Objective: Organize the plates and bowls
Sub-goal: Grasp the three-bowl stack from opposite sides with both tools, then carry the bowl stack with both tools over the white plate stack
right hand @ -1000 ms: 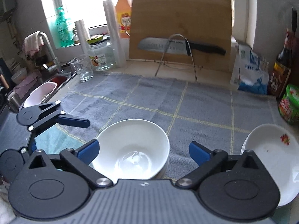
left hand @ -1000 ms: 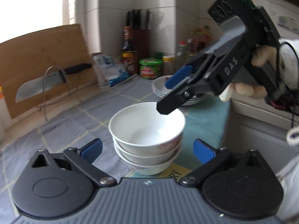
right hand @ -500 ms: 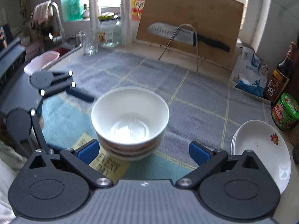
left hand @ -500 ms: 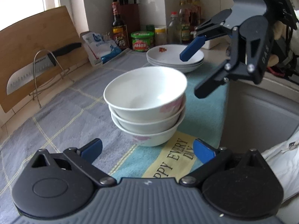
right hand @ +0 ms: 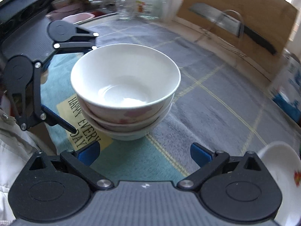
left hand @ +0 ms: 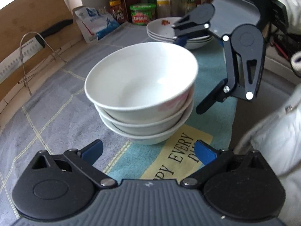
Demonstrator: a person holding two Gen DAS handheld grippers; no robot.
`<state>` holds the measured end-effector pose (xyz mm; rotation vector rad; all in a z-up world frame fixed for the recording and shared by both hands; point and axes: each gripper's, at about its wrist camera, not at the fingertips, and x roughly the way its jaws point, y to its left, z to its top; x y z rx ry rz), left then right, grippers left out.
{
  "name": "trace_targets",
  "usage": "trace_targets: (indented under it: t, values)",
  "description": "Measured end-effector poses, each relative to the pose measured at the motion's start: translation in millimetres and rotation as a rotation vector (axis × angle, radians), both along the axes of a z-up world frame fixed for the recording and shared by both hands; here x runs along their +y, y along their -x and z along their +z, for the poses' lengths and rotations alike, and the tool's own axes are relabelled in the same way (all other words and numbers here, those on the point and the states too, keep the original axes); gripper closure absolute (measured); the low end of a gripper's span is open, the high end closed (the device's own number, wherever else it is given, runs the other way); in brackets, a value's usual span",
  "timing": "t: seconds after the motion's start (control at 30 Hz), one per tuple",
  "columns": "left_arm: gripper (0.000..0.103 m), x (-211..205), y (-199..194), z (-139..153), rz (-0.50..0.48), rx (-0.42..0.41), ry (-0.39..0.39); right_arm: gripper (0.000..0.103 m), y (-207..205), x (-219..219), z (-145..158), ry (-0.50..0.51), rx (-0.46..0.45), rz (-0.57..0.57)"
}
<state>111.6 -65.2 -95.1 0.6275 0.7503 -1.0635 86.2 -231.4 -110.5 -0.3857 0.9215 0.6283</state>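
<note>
Three white bowls (left hand: pixel 141 94) with pink flower prints are stacked on a towel, in the middle of both views (right hand: pixel 126 86). My left gripper (left hand: pixel 148 151) is open just short of the stack, nothing between its blue pads. My right gripper (right hand: pixel 145 152) is open too, facing the stack from the opposite side. Each one shows in the other's view, the right gripper (left hand: pixel 189 75) and the left gripper (right hand: pixel 83 88), with fingers spread either side of the bowls and not touching them. A stack of white plates (left hand: pixel 163 28) sits behind, its edge at the lower right (right hand: pixel 282 173).
The bowls rest on a teal and yellow mat (left hand: pixel 180 152) over a grey checked towel (right hand: pixel 216 109). A knife on a wire stand (left hand: pixel 33 43) leans against a wooden board. Bottles, a green jar (left hand: pixel 143 14) and a bag line the wall. A sink with a pink basin (right hand: pixel 79 17) lies beyond.
Both grippers have moved in closer and lower toward the bowl stack. The right gripper has swung from above the top bowl to beside the stack. The bowls have stayed put.
</note>
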Motion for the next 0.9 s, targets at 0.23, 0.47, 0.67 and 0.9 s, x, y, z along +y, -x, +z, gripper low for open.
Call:
trace_targets:
  t: [0.23,0.47,0.67,0.9]
  values:
    - [0.001,-13,-3,0,0.070,0.003,-0.068,0.000,-16,-5,-9,-0.036,0.012,0.176]
    - [0.001,-15,-12,-1,0.040,0.012,-0.078,0.000,-27,5,-9,-0.043,0.023,0.242]
    - [0.002,-12,-28,-1,-0.111,0.040,-0.025,0.000,-34,17,-4,-0.012,0.043,0.229]
    - [0.002,-13,-46,-3,-0.283,0.037,0.002,0.000,-36,30,0,0.047,0.064,0.210]
